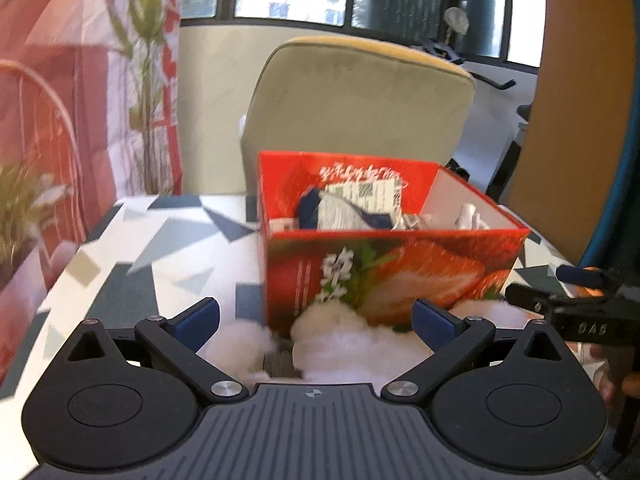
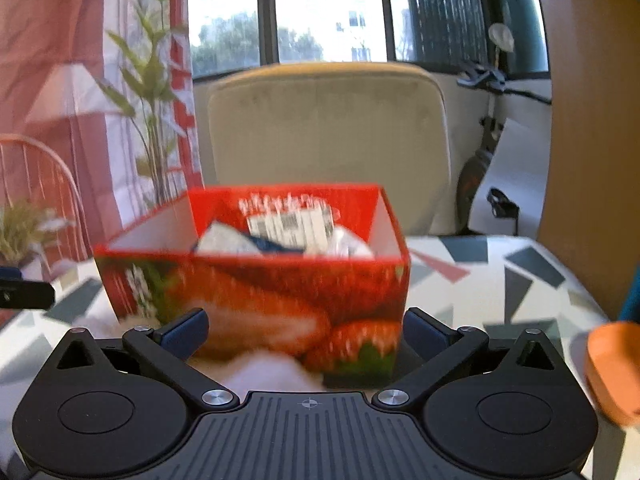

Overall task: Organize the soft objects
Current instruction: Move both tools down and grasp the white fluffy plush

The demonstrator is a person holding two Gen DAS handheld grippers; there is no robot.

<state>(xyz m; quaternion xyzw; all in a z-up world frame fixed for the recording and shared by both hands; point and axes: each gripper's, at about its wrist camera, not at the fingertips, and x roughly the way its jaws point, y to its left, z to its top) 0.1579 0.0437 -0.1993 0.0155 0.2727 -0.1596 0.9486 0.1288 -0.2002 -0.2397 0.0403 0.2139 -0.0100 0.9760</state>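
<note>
A red strawberry-print box stands on the patterned table, holding white and blue soft packets. White fluffy stuffing lies on the table in front of it. My left gripper is open and empty, just above the stuffing. In the right wrist view the box is close ahead and a bit of the stuffing shows under it. My right gripper is open and empty, its fingers either side of the box's near corner. The right gripper's finger shows at the left view's right edge.
The table has a geometric-print cloth. A beige upholstered chair stands behind the box. A plant and a wire chair are at left. An orange object sits at the right edge.
</note>
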